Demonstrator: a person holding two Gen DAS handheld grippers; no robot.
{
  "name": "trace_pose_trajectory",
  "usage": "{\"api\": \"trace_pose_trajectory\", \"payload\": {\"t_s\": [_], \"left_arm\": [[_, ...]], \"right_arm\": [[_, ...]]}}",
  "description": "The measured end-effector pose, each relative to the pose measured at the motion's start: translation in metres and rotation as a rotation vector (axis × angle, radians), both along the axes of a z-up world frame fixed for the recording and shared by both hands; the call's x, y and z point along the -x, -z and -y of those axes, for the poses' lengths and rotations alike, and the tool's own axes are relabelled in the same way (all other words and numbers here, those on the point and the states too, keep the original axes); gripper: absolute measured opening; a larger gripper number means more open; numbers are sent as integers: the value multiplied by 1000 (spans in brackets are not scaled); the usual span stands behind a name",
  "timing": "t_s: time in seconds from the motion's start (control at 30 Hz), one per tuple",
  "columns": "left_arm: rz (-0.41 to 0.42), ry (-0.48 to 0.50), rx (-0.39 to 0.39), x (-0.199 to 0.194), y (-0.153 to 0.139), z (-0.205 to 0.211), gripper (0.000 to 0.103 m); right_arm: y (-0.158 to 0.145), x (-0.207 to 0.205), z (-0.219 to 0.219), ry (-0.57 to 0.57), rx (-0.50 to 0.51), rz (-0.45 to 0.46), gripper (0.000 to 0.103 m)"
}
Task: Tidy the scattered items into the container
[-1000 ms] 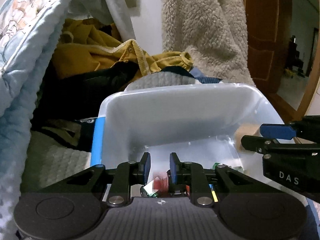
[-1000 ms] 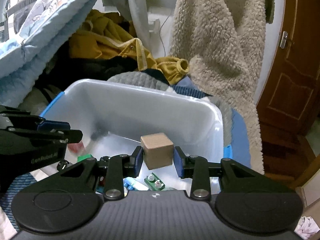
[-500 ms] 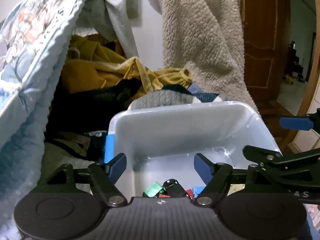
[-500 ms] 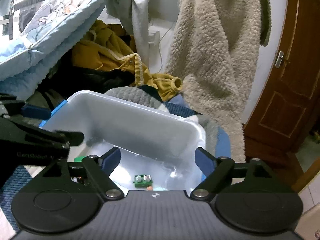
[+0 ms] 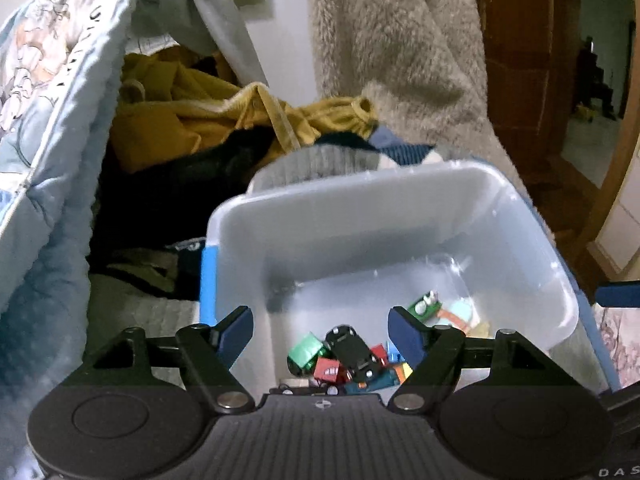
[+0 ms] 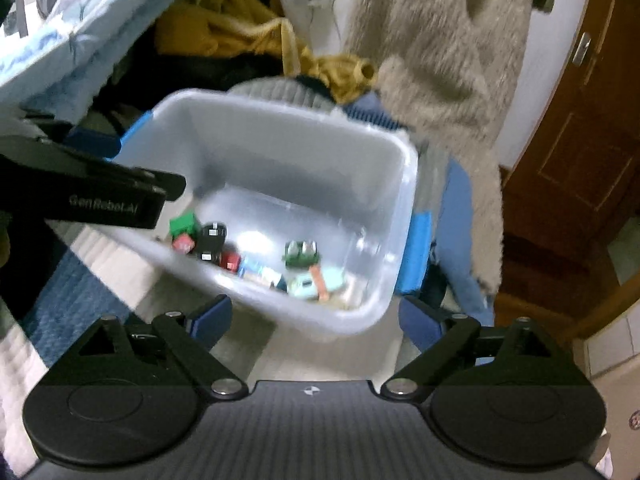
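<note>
A translucent white plastic bin (image 5: 360,208) with blue handles holds several small toys: a black toy car (image 5: 354,350), a green car (image 5: 306,352), red and blue pieces. The bin also shows in the right wrist view (image 6: 304,148), with the black car (image 6: 211,242) and a green toy (image 6: 301,254) inside. My left gripper (image 5: 322,330) is open and empty above the bin's near side. My right gripper (image 6: 316,322) is open and empty, pulled back in front of the bin's near rim. The left gripper's body (image 6: 80,192) crosses the right wrist view.
A light blue quilt (image 5: 44,128) hangs at the left. Yellow clothing (image 5: 200,120) and dark garments lie behind the bin. A beige fleece (image 5: 400,48) hangs at the back. A brown wooden door (image 6: 580,140) stands at the right.
Both grippers opened and rose back from the bin. The wooden block held by the right gripper and the toy in the left gripper were let go into the bin.
</note>
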State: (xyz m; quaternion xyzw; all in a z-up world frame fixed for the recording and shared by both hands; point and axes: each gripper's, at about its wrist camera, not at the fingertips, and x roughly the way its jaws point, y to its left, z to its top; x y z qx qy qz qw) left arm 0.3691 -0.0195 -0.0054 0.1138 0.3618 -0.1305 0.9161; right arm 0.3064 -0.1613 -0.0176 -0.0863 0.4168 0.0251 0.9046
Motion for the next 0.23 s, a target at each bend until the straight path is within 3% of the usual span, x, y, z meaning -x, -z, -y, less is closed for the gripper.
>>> {"api": "trace_pose_trajectory", "payload": {"t_s": [0.23], "left_arm": [[18, 20, -28, 4, 5, 8, 78]], "right_arm": [[14, -1, 2, 9, -18, -28, 93]]}}
